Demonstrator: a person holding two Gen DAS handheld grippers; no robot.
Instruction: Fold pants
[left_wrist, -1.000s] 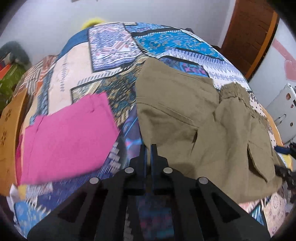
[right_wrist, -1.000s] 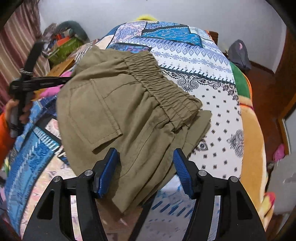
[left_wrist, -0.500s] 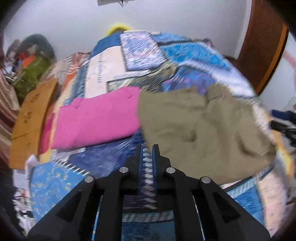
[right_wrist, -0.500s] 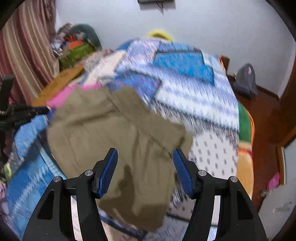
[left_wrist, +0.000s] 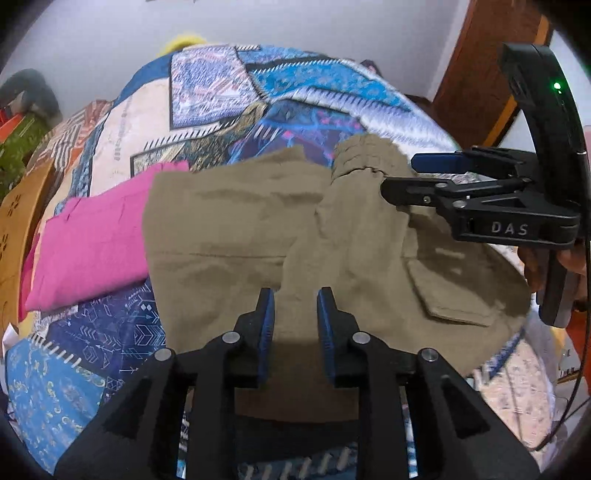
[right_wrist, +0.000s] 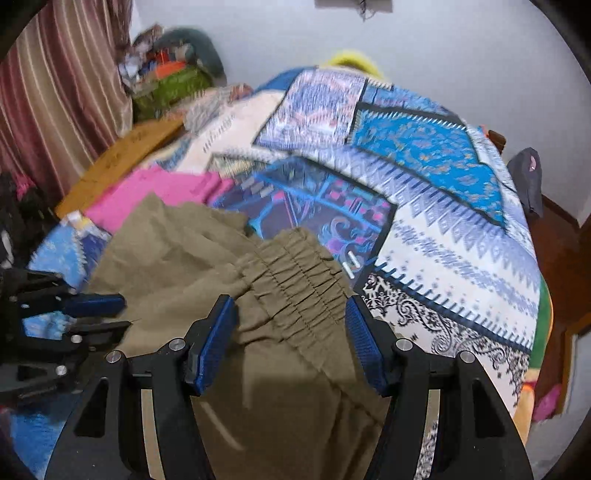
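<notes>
On the patterned bedspread (left_wrist: 207, 96), olive pants (left_wrist: 236, 221) lie under both parted, empty grippers, right gripper (right_wrist: 291, 332) straddling the waistband (right_wrist: 295, 266).

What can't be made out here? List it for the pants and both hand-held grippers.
- Near hem of the olive pants: left wrist view, hidden behind the left hand-held gripper.
- Lower part of the pants: right wrist view, cut off by the bottom edge and covered by the right hand-held gripper.
- Bedspread pattern: blurred by motion.
- Whether either gripper touches the cloth: cannot tell.
</notes>
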